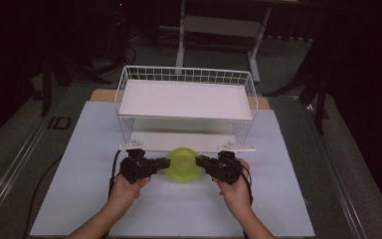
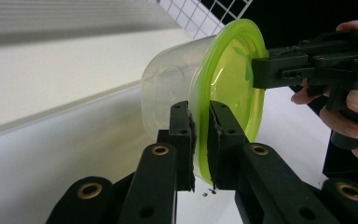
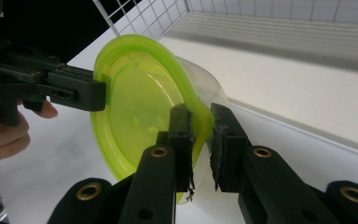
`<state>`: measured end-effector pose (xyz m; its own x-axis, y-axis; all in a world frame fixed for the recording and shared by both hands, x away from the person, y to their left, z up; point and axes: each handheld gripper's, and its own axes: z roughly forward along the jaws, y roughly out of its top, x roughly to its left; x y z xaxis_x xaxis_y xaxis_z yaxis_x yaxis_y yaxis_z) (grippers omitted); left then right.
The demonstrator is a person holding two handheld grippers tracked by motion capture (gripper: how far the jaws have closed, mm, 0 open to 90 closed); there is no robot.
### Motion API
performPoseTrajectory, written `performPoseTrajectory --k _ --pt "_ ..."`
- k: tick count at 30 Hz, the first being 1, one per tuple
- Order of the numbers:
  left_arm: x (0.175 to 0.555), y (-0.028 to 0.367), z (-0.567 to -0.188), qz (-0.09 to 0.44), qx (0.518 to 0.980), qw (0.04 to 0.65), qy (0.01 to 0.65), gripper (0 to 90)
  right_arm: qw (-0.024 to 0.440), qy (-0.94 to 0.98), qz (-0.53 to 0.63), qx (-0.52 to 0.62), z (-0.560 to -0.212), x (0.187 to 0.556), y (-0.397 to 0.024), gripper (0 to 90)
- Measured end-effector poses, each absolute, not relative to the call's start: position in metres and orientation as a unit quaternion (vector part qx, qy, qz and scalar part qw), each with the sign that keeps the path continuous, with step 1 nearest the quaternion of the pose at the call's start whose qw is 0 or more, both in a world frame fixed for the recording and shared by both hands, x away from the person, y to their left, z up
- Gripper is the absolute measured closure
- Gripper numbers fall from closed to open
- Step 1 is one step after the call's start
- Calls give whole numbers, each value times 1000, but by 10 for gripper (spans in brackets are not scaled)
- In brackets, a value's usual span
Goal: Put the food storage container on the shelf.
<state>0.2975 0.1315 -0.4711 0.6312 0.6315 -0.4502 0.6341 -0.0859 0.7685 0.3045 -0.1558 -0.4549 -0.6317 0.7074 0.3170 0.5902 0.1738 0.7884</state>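
The way forward is barred by the white wire shelf rack (image 1: 186,107), standing just behind the green-lidded container (image 1: 182,164). Passage is left between its two tiers. Bare desk (image 1: 288,199) is found left, right and in front of the rack.

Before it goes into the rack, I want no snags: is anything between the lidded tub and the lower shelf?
Nothing visible. The tub, held at its green rim by the left gripper and right gripper, is just before the lower shelf, whose front is open.
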Motion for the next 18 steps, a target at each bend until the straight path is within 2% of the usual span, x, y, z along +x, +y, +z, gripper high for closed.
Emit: performPoseTrajectory --k 18 --pt "327 125 -482 49 716 539 442 819 83 742 484 457 -466 335 -152 796"
